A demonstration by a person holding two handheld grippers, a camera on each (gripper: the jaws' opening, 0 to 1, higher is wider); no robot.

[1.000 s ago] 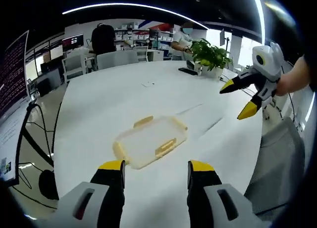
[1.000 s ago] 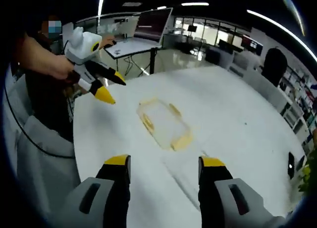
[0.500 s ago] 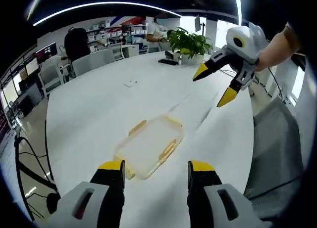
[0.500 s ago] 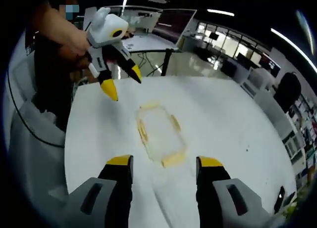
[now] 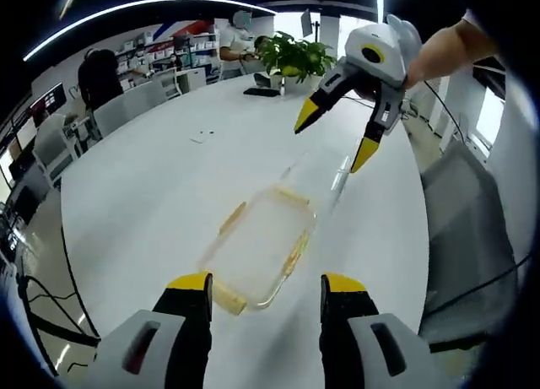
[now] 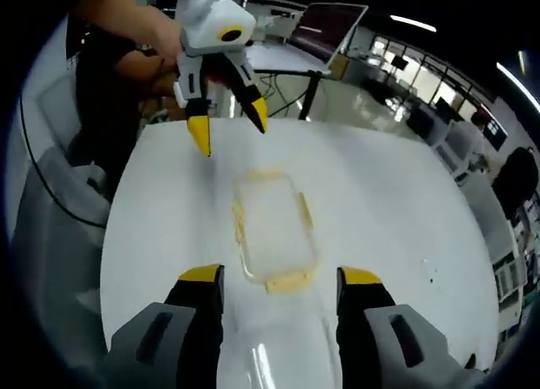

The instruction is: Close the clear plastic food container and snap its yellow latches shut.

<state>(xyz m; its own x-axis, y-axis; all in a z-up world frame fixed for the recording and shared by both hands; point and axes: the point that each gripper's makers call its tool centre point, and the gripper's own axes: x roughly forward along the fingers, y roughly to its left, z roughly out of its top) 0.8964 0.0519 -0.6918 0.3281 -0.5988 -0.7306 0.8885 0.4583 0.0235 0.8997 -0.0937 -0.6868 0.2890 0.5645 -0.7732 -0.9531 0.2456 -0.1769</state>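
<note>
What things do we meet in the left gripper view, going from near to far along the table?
left gripper → clear container with yellow latches → right gripper above the table → potted plant

Clear container (image 6: 272, 230) lies on the white table (image 6: 388, 203) between two open hand-held grippers, touching neither.

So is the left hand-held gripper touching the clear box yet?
Apart. In the right gripper view, the left hand-held gripper hangs open above the clear box, with bare white table between its tips and the rim.
</note>
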